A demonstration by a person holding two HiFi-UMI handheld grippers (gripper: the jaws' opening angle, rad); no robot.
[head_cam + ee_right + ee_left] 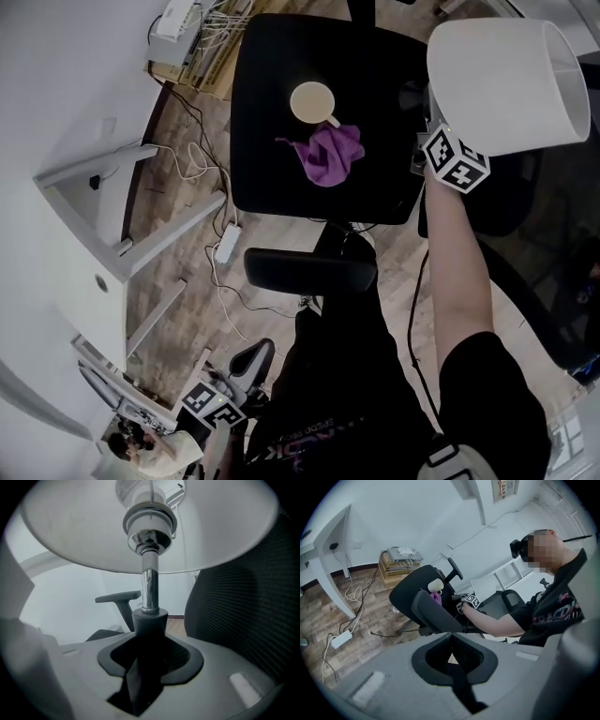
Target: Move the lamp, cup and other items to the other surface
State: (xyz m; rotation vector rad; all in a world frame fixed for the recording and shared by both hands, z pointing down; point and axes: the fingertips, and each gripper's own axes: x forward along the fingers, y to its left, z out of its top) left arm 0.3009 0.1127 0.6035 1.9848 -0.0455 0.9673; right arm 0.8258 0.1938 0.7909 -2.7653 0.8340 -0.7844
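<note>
top-heavy load on a thin grip

holding the lamp point(149, 578) in the right claw point(147, 667), pads closed on the dark collar at the foot of the chrome stem, white shade spreading wide overhead. keeping the left claw point(461, 686) low beside the person's leg, jaws together on nothing (no help to the lamp from there).

carrying nearly all the bulk above the grip: likely to swing or twist between the pads on any quick tilt, and to slide through them if eased at all. working close to the mesh chair back point(239, 620), with an armrest point(119, 597) beyond; could catch the shade's rim there and lever the stem loose.

hanging near the right edge of the black table point(272, 56), where the cup point(312, 101) sits just beside the purple cloth point(328, 155); might knock the cup over if swept low across. no cord or lamp foot in sight, so cannot rule out a snag below.
</note>
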